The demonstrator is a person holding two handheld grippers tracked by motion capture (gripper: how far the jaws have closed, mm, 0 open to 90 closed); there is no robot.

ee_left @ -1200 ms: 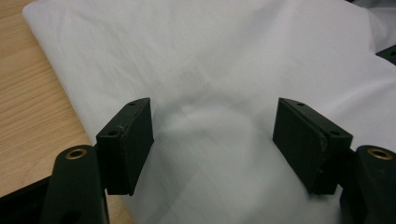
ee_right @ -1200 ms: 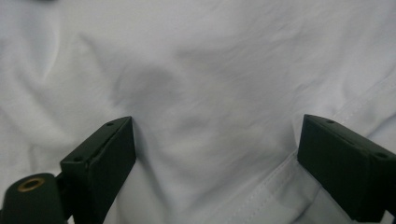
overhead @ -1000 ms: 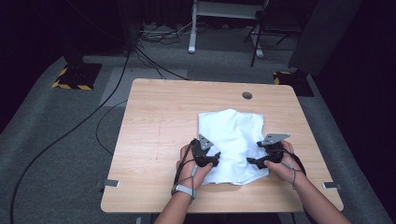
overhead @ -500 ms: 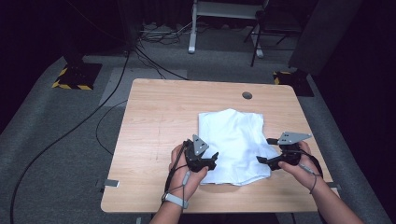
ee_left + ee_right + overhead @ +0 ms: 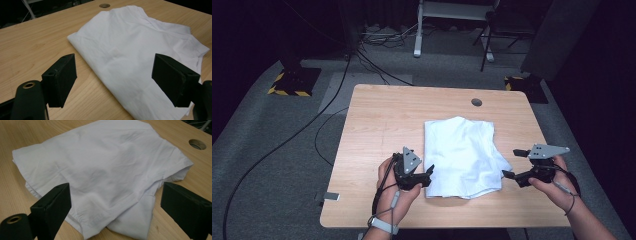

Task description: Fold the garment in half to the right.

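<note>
Resting folded on the table (image 5: 377, 120), right of centre: white garment (image 5: 462, 155). Left gripper (image 5: 428, 175) wide, just off its near-left edge, jaws just opened, nothing between. Right gripper (image 5: 511, 165) wide, empty, off its right edge. Fold step apparently complete; next: re-grip an edge or clear away.
</note>
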